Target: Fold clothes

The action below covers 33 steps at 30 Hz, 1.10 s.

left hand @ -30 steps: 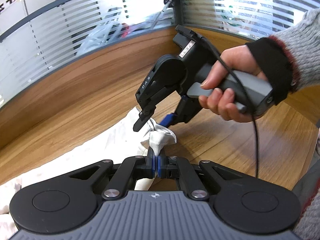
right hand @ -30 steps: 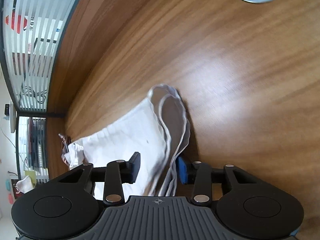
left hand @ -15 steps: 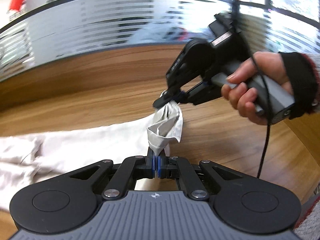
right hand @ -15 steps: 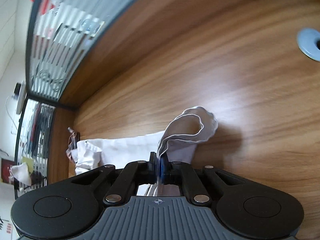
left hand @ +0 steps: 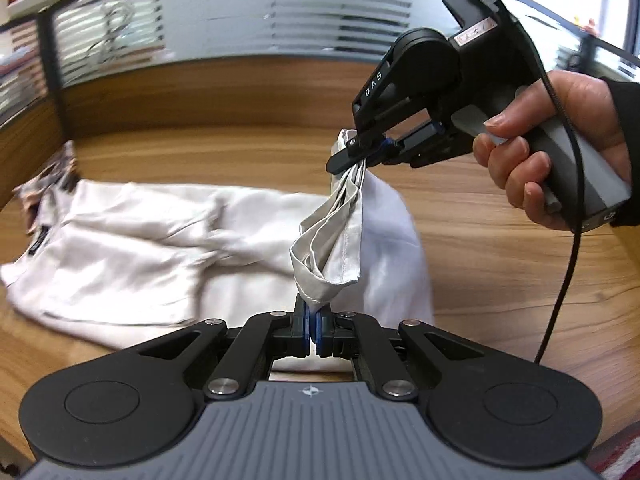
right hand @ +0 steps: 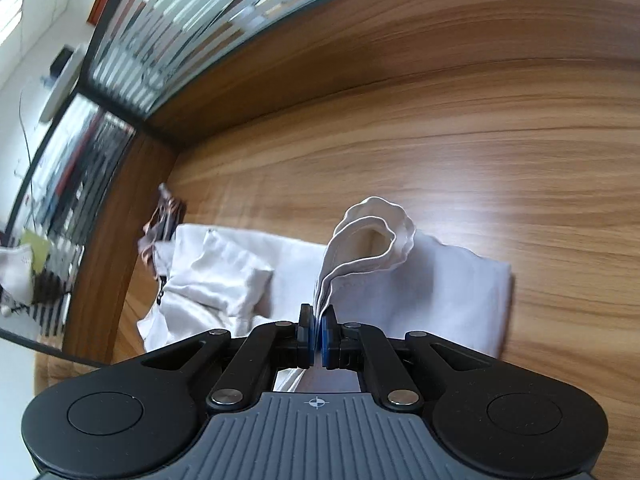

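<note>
Pinching the hem of the white cotton garment (left hand: 224, 248) at two spots, we lift that end off the wooden desk (left hand: 500, 272). The left gripper (left hand: 311, 320) and right gripper (left hand: 360, 151) are both clamped on cloth, keeping the hem layers together for folding over.

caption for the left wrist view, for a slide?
Both grippers, left gripper and right gripper, pinch the hem of a white garment lifted above a wooden table.

Far end of garment (left hand: 48, 216) blurred; w/ unclear dark label.
</note>
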Tool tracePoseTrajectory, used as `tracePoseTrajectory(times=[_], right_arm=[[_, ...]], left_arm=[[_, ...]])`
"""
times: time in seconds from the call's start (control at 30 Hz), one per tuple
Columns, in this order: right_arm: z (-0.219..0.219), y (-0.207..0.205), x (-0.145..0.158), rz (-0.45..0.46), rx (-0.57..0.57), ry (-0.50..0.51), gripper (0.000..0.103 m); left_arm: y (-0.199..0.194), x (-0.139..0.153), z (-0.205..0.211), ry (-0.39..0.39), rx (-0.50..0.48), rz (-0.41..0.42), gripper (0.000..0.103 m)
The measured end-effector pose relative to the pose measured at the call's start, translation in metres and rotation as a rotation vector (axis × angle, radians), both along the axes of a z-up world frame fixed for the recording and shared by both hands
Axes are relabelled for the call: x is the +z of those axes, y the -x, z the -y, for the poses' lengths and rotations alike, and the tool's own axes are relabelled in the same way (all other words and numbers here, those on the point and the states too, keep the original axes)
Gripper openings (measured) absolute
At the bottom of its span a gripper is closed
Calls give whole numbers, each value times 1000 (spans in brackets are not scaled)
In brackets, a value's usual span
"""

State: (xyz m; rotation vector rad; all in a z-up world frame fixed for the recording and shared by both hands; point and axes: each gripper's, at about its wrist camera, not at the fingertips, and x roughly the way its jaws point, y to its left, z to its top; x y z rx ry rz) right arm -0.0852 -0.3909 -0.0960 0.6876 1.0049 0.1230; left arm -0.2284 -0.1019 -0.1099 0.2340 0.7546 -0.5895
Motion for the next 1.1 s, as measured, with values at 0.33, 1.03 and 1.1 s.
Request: tracePoseTrajectory(times=[0.33, 1.03, 1.1], right_arm=[[-49, -38, -9, -48, 109, 114, 6], [30, -4, -8, -43, 116, 212, 36], [45, 0, -15, -50, 116, 215, 36]], left_arm=[[-44, -22, -39, -11, 61, -69, 3], [-16, -20, -23, -126, 85, -73, 38], [-9, -19, -10, -134, 64, -68, 39]])
